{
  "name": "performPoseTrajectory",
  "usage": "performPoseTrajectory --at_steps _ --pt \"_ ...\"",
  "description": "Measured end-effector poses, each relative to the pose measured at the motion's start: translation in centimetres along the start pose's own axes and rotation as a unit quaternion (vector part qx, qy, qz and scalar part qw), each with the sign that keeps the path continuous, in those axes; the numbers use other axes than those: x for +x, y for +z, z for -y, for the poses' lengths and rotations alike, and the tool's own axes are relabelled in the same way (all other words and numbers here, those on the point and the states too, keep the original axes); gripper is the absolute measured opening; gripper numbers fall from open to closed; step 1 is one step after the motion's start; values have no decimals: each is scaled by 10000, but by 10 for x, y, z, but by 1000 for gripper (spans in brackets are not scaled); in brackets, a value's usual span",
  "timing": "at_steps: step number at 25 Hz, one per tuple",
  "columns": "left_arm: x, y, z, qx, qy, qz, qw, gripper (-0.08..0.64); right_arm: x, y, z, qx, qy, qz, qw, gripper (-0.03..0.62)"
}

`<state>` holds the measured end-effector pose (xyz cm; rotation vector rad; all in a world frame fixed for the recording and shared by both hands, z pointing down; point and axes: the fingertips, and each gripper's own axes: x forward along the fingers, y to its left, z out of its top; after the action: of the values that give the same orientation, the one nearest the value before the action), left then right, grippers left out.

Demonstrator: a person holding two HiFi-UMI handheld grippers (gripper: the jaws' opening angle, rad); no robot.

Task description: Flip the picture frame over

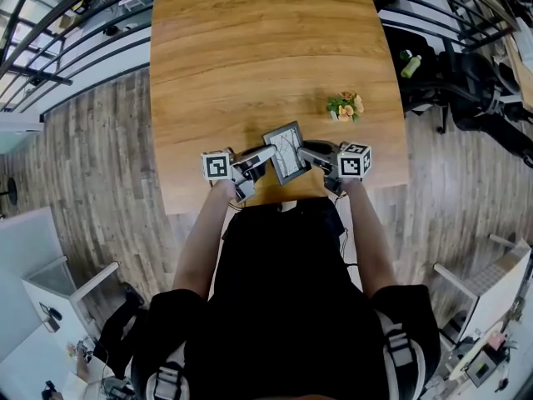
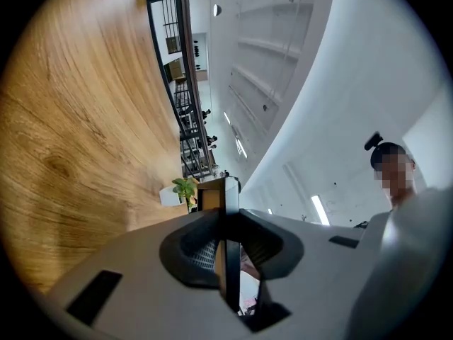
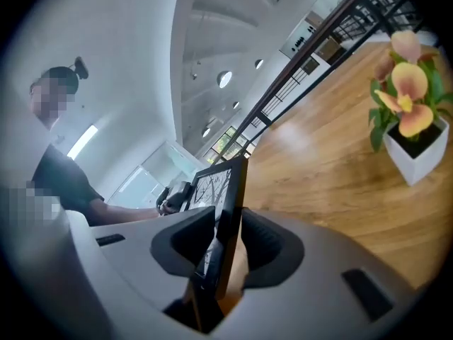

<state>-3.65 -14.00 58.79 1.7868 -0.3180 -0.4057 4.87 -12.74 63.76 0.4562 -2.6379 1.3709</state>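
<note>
Head view has the picture frame (image 1: 286,152) near the 6 o'clock edge of the wooden table (image 1: 250,57), its printed face turned up toward us and its outline skewed against the table's edges. We cannot tell whether any part of it rests on the wood. The left gripper (image 1: 266,156) meets it from 9 o'clock and the right gripper (image 1: 305,153) from 3 o'clock, so the frame sits between the two.

In the left gripper view the jaws are clamped on the frame's thin edge, which runs straight up between the pads. In the right gripper view the frame stands slanted between the jaws (its branch print faces the left pad), and both pads lie against it.

A small potted flower (image 1: 346,107) stands at 2 o'clock from the frame, apart from it.
</note>
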Motion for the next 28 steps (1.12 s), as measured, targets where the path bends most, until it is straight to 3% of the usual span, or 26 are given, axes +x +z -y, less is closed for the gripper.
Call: performPoseTrajectory --at_steps 4,6,12,18,21,28 --pt "1 -2 1 -101 -81 -32 9999 94 0 -3 1 6 -70 -2 10000 114" --pt "-2 0 -3 25 -16 -17 10000 94 1 -3 1 22 -147 40 9999 110" --pt "-6 2 -18 203 512 100 9984 89 2 -7 4 -99 -538 123 9984 104" --pt "-8 17 -33 641 1035 275 9922 86 10 -4 10 -204 -1032 232 9942 100" --pt "-6 20 -38 749 1124 299 9904 87 13 -4 14 -264 -1259 248 9914 97" --pt "-3 26 -65 983 1771 308 9788 91 20 -11 33 -213 -1682 170 9854 95"
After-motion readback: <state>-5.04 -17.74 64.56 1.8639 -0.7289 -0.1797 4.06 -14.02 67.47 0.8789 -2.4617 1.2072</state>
